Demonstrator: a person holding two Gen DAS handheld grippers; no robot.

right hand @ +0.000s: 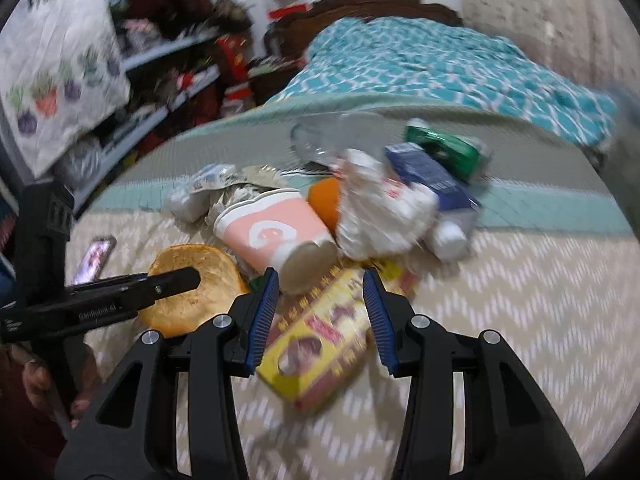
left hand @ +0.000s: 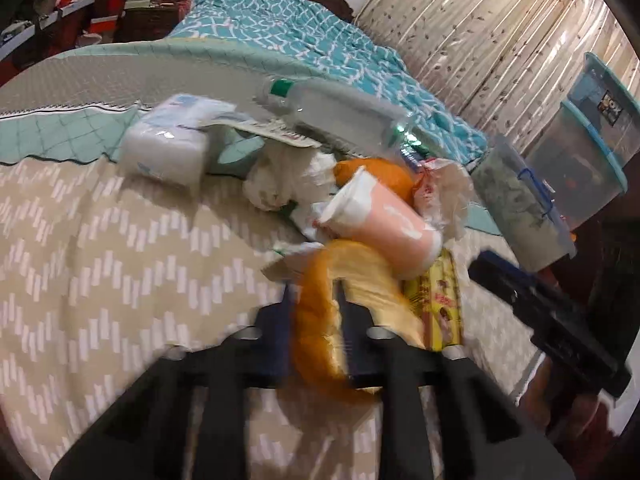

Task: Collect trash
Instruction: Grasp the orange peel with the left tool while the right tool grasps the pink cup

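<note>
currently left hand-held gripper [left hand: 314, 300] clenched on the bread slice [left hand: 320, 320] to lift it off the bed [left hand: 100, 260], right hand-held gripper [right hand: 318, 300] released, straddling the yellow carton [right hand: 320, 336] for pickup.

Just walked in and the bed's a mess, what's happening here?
A person with two handheld grippers is clearing trash piled on the bed. The left gripper is shut on a slice of bread. The right gripper hangs open over a yellow box, beside a tipped pink paper cup.
</note>
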